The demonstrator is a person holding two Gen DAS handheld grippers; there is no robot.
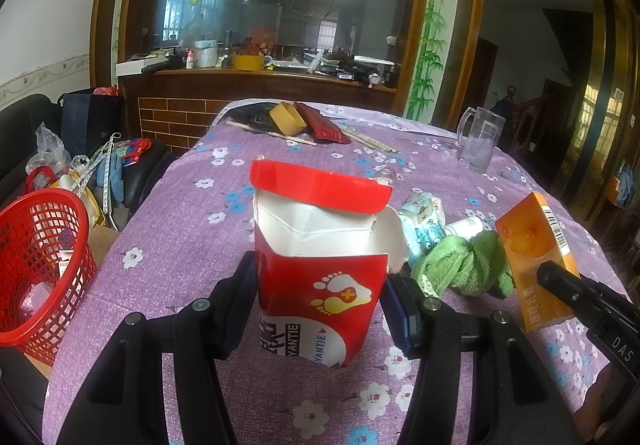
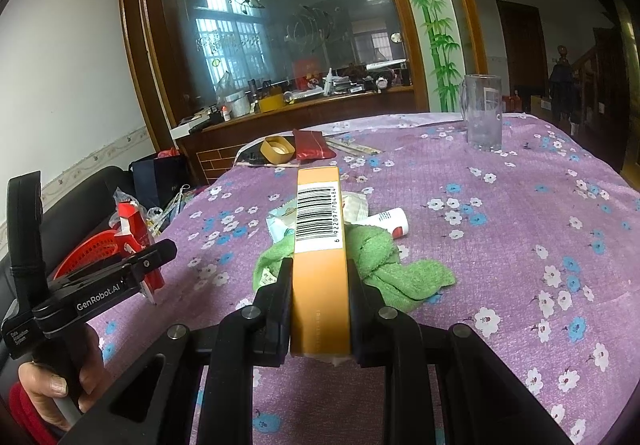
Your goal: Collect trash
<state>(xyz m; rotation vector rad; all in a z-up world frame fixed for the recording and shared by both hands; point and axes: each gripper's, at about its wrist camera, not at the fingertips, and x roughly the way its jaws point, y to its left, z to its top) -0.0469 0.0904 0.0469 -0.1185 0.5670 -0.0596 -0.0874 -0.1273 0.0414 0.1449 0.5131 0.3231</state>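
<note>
Two cartons are in hand above the purple flowered table (image 2: 500, 245). The left gripper (image 1: 320, 285) has its jaws clamped on the sides of a red carton (image 1: 320, 297), torn open at the top, its flap bent back and white inside showing. The right gripper (image 2: 320, 309) has its jaws pressed tight on the narrow sides of an orange box (image 2: 320, 277), barcode face up, pointing away over the table.

Both look like thin printed card, empty or nearly so, so I judge them light and easy to crush. The red one, already torn, probably buckles if squeezed harder near its open mouth; the lower, closed part seems the firmer place to hold. The orange box is stiffer along its long edges, and the glossy faces may slide a little.

Beyond them lie a soft, crumpled green cloth (image 2: 384, 265), a small white tube (image 2: 388, 221) and a printed wrapper (image 1: 424, 221). A red plastic mesh basket (image 1: 40, 265) sits off the table's left edge, a likely place for the trash.
</note>
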